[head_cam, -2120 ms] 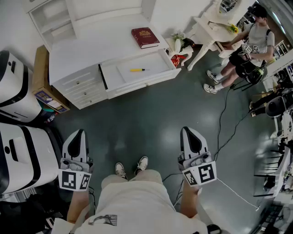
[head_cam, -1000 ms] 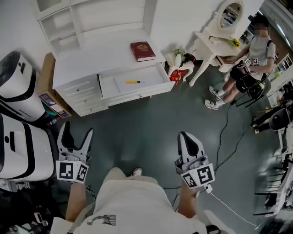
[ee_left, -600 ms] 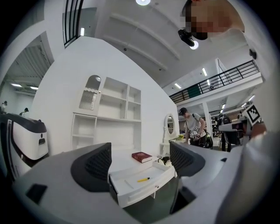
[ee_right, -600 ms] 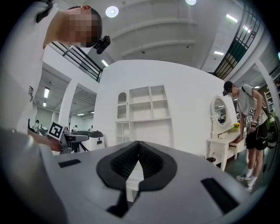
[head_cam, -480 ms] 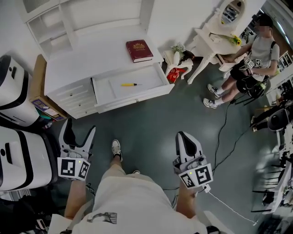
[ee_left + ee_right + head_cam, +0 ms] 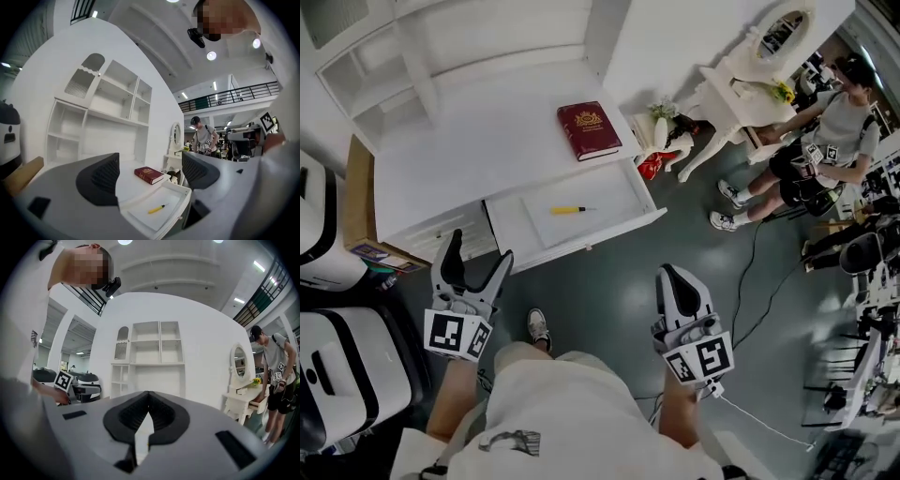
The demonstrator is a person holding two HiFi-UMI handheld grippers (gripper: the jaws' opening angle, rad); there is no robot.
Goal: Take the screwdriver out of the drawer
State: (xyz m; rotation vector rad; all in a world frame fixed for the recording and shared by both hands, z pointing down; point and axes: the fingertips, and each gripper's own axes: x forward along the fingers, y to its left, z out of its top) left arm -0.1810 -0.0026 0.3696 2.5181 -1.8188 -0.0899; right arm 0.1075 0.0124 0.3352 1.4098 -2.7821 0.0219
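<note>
Left gripper [image 6: 480, 251] is held with its jaws spread wide and nothing between them; in the head view it hangs over the floor [image 6: 609, 291] just in front of the drawer's left front corner, and its own view looks between the jaws at the drawer and the tool inside. Right gripper [image 6: 672, 277] has its jaws pressed together on nothing; it is low by the person's right leg, well apart from the drawer.

Dark floor lies open between the person's shoe [image 6: 539, 328] and the drawer front, and on towards the right, where a cable [image 6: 759, 272] trails; white machines [image 6: 337, 366] crowd the left edge. A white desk [image 6: 459, 150] with shelves above fills the upper left; a white dressing table [image 6: 741, 89] stands to its right, with another person [image 6: 839, 131] beyond it.

The drawer [image 6: 591, 246] is pulled out from the desk's right half, its front edge jutting over the floor; a red book [image 6: 589, 130] lies on the desk top just behind it.

The screwdriver [image 6: 570, 210] lies flat near the middle of the drawer, apart from every wall, bare drawer bottom on all sides; its long axis runs along the drawer front, yellow handle to the left in the head view, thin shaft pointing right.
</note>
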